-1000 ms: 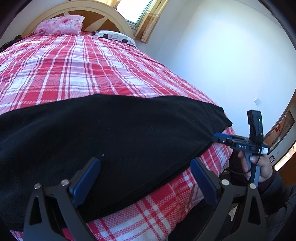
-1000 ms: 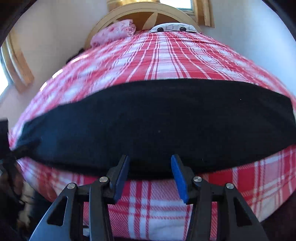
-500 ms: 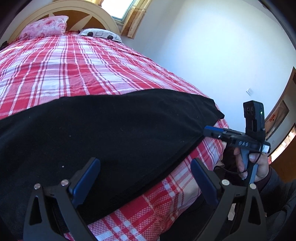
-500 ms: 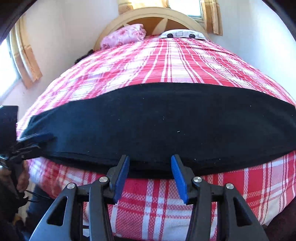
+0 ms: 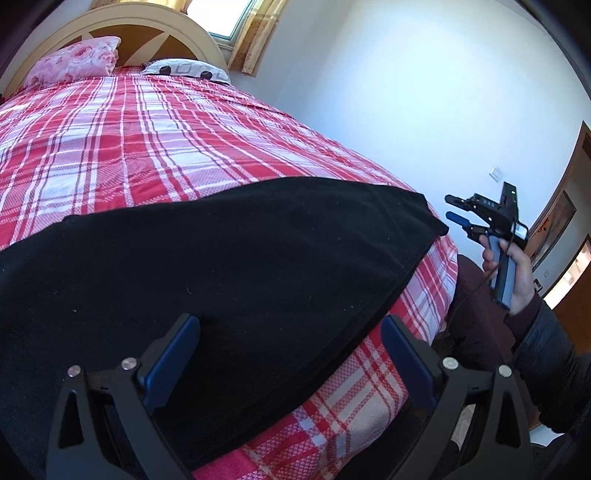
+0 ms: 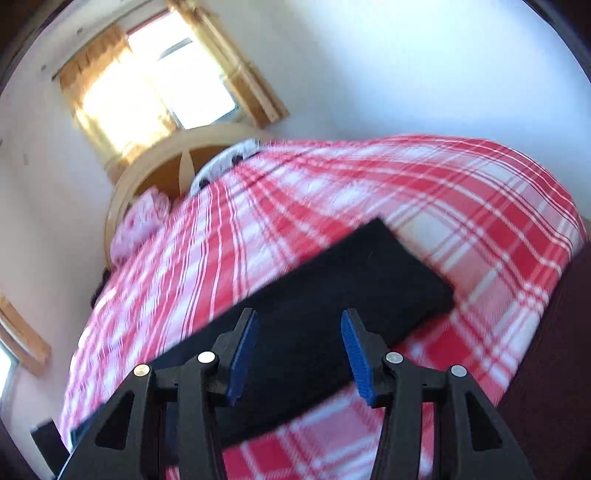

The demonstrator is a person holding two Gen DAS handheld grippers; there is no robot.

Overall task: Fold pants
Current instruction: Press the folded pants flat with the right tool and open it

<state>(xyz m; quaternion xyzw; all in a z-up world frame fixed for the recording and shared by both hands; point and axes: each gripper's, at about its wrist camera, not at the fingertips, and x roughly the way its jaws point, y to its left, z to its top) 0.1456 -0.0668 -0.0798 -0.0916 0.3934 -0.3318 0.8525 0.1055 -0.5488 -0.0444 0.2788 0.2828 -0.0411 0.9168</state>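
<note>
The black pants lie flat as a long band across the foot of the bed with the red plaid cover. My left gripper is open and empty, just above the pants' near edge. My right gripper shows in the left wrist view, held in a hand just off the pants' right end, jaws apart and empty. In the right wrist view, which is tilted and blurred, the right gripper is open over the pants.
A pink pillow and a white patterned pillow lie by the cream headboard. A window is above it. A white wall runs along the bed's right side. A wooden door frame stands at far right.
The right gripper has let go of the pants' right end, lifted away and tilted, with its jaws wider apart. The left gripper stays open over the near edge.
</note>
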